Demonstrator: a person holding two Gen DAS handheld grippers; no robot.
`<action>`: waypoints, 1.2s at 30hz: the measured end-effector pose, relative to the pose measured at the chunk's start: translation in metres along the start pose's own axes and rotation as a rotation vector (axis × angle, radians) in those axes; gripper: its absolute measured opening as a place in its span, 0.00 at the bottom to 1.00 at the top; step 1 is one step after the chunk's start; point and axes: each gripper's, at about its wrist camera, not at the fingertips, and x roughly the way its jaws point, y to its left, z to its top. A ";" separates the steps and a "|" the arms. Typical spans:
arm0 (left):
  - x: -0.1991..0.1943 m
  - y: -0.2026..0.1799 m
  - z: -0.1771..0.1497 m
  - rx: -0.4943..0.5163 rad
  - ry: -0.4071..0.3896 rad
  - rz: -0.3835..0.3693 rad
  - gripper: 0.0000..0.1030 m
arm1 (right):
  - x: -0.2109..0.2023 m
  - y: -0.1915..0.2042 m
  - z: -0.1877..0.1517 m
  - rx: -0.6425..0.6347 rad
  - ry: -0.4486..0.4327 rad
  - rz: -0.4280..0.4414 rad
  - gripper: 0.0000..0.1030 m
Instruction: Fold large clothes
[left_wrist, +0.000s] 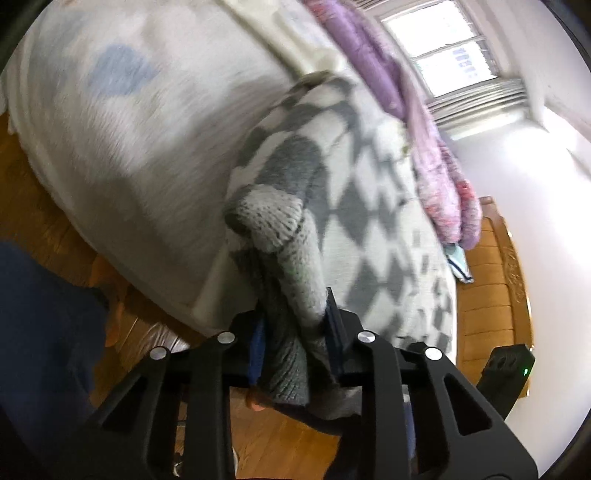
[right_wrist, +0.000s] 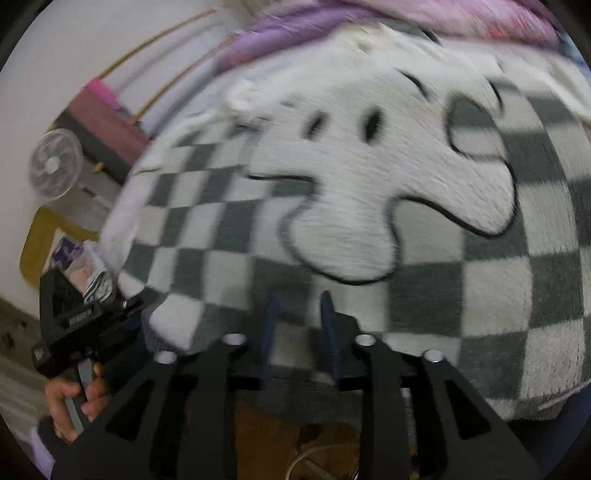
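Knitted grey-and-white checked sweater (left_wrist: 369, 206) spread on the bed (left_wrist: 122, 122), one bunched corner clamped between the left gripper (left_wrist: 295, 325) pads, right gripper (right_wrist: 299, 314) parted over the hem with nothing pinched: risk of one-sided lifting, stretching or dragging the knit off the mattress edge.

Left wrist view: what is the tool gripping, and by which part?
The left tool is clamped on the checkered knit sweater, on a bunched fold of grey and white knit at its near edge. Which part of the garment that is cannot be told.
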 end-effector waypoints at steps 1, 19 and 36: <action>-0.004 -0.010 0.001 0.018 -0.002 -0.024 0.25 | -0.004 0.010 -0.001 -0.039 -0.023 0.008 0.46; -0.003 -0.089 0.012 0.150 0.065 -0.138 0.25 | 0.029 0.100 -0.018 -0.423 -0.141 -0.023 0.67; -0.046 -0.125 0.028 0.263 -0.001 -0.280 0.60 | -0.021 0.027 0.016 0.009 -0.195 0.137 0.14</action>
